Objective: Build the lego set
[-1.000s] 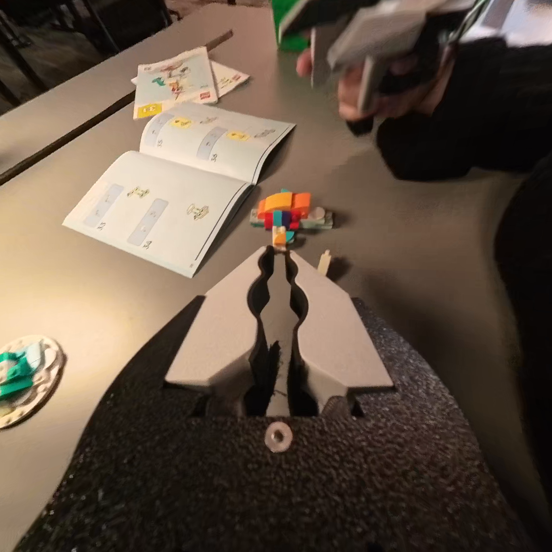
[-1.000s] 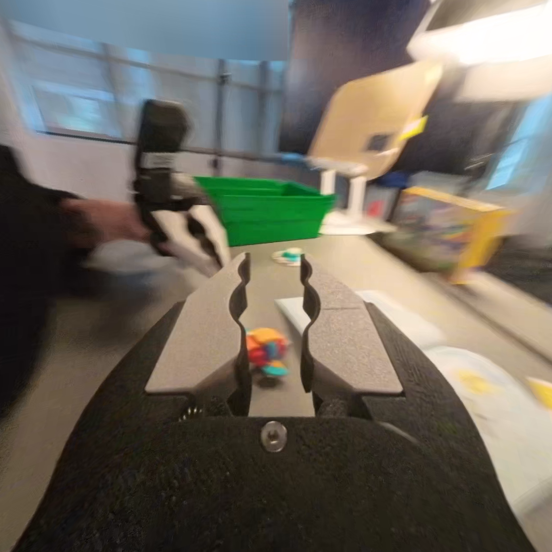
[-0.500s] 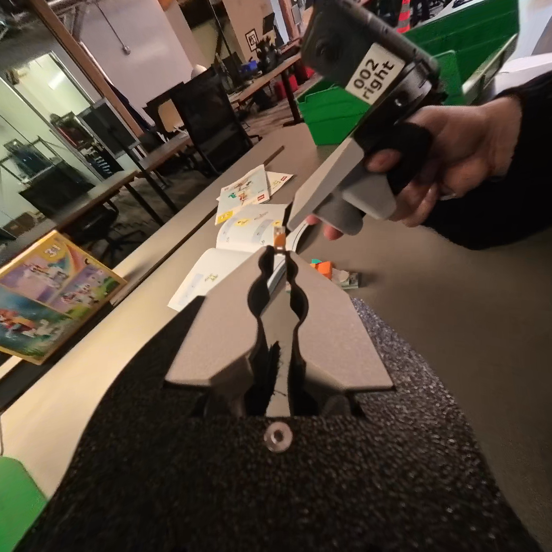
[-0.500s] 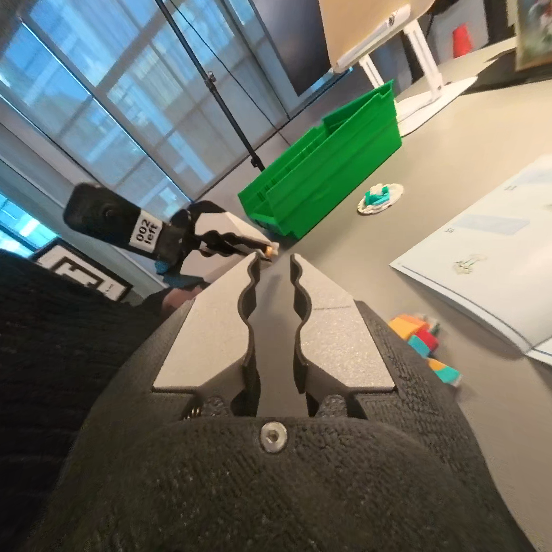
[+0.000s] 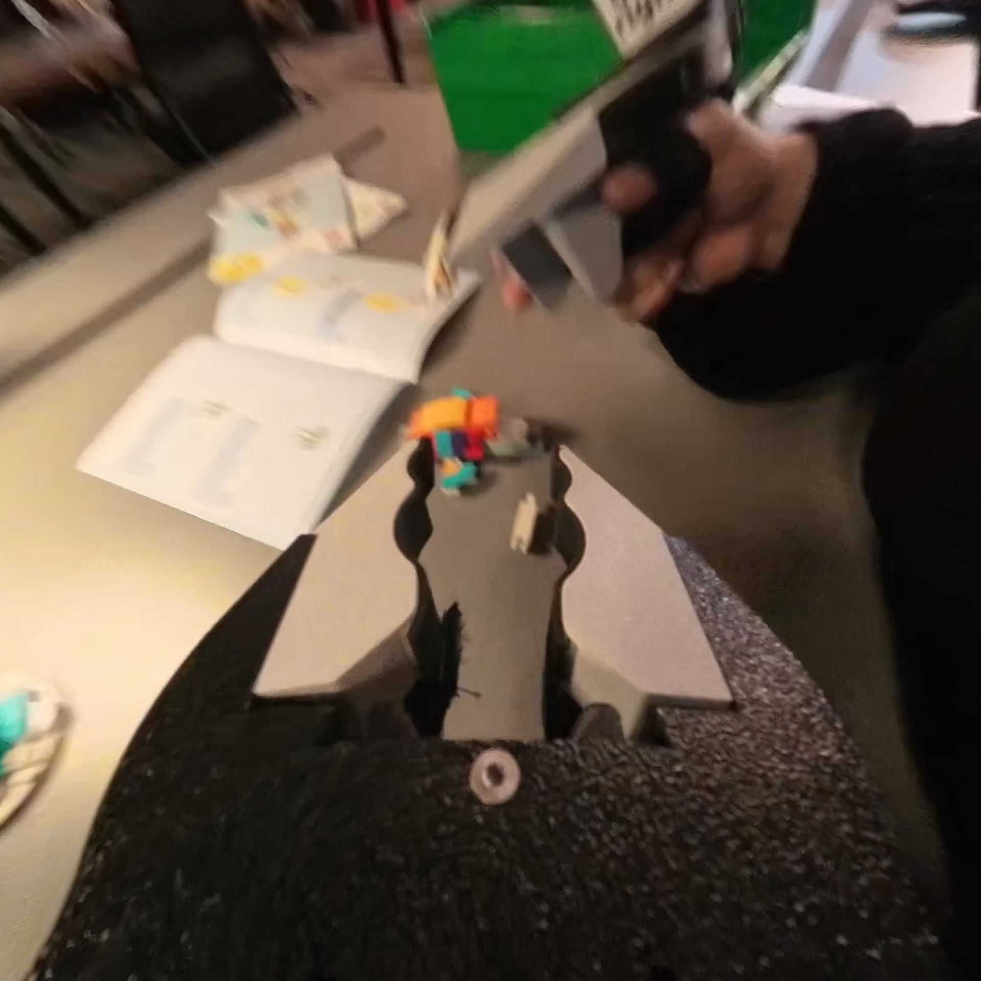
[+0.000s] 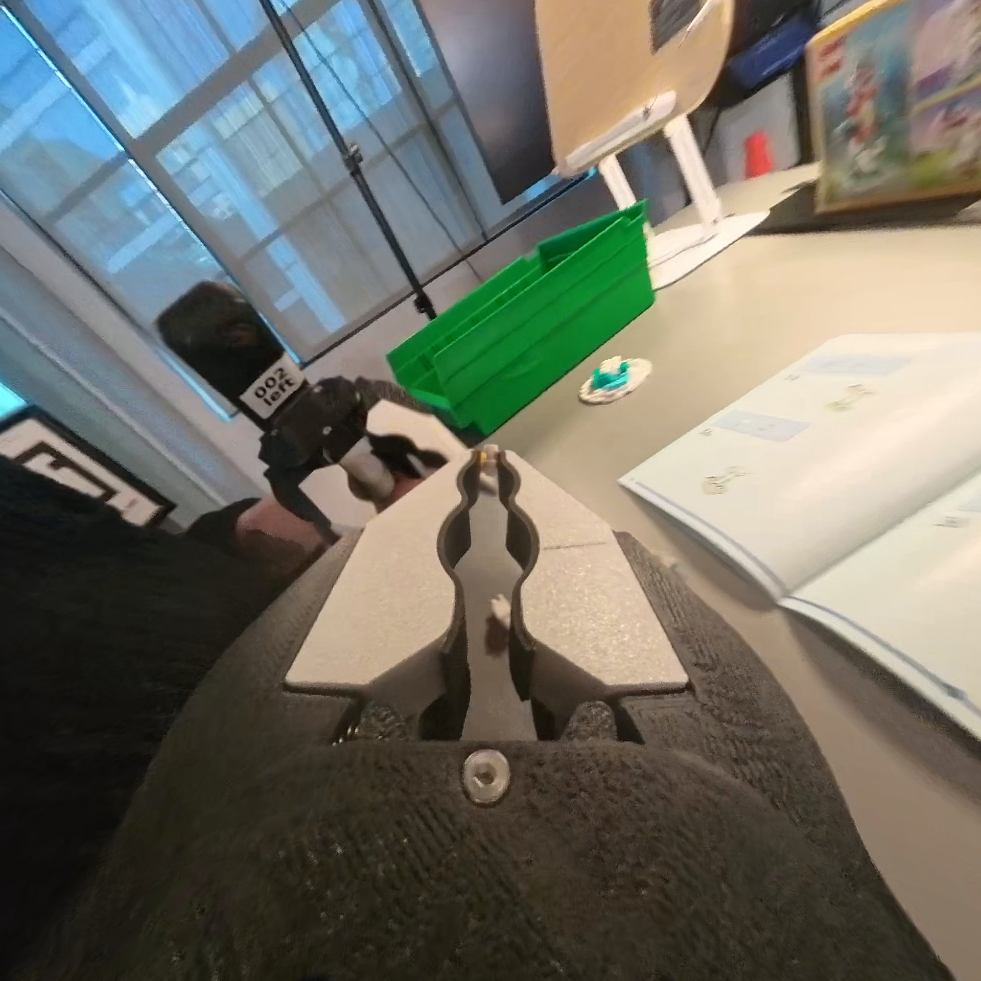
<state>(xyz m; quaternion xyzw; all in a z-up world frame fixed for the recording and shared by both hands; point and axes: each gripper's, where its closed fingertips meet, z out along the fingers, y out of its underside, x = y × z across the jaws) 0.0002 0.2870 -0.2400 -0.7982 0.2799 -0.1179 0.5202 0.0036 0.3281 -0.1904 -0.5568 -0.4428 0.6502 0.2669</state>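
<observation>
My left gripper (image 5: 489, 451) is open and holds nothing; it hovers over the grey table (image 5: 663, 451). A colourful lego build (image 5: 456, 427) in orange, teal and red lies just beyond its fingertips, and a small cream piece (image 5: 525, 523) stands on the table by its right finger. My right gripper (image 6: 488, 462) is shut on a small white and gold piece (image 6: 487, 457) at its very tips. In the left wrist view the right gripper (image 5: 451, 249) is up at the back with that piece (image 5: 438, 263) in its tips. The open left gripper (image 6: 406, 456) shows to the left in the right wrist view.
An open instruction booklet (image 5: 239, 440) lies left of the build and shows on the right of the right wrist view (image 6: 823, 478). A green bin (image 6: 531, 340), a round white plate with teal pieces (image 6: 613, 379), a lego box (image 6: 897, 106) and loose leaflets (image 5: 297, 212) are farther off. About 6 cm separates my left fingertips from my right.
The left gripper held the small piece up, the right gripper shut on it, and the left gripper opened and swung back down toward the build. The piece passed from left to right.
</observation>
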